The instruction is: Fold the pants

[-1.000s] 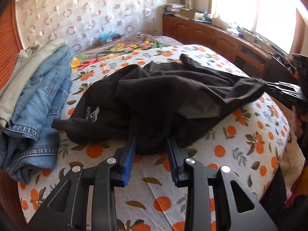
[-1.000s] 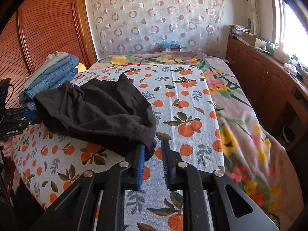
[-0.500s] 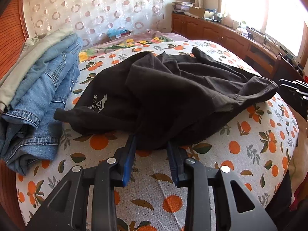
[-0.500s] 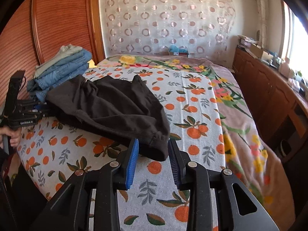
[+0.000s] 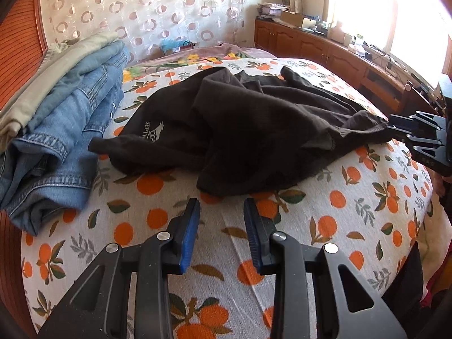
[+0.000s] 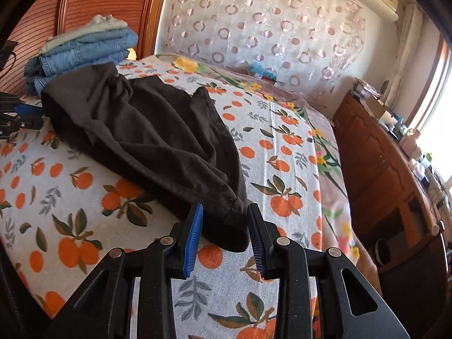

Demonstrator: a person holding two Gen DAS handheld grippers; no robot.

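Dark brown pants (image 5: 240,130) lie crumpled on the orange-print bedspread (image 5: 339,226); they also show in the right wrist view (image 6: 147,130). My left gripper (image 5: 221,206) is open and empty, just short of the pants' near edge, not touching. My right gripper (image 6: 224,212) is open, its jaws on either side of the pants' near corner, not closed on it. The right gripper also shows at the right edge of the left wrist view (image 5: 418,138). The left gripper shows at the left edge of the right wrist view (image 6: 19,115).
A stack of folded jeans and a beige garment (image 5: 65,107) sits at the bed's left by the wooden headboard (image 6: 42,22). A wooden cabinet (image 6: 389,175) runs along the right under the window. The bed edge is close below both grippers.
Both grippers have opened and let go of the pants. The left gripper has drawn back from the fabric's edge. The pants have settled on the bed.
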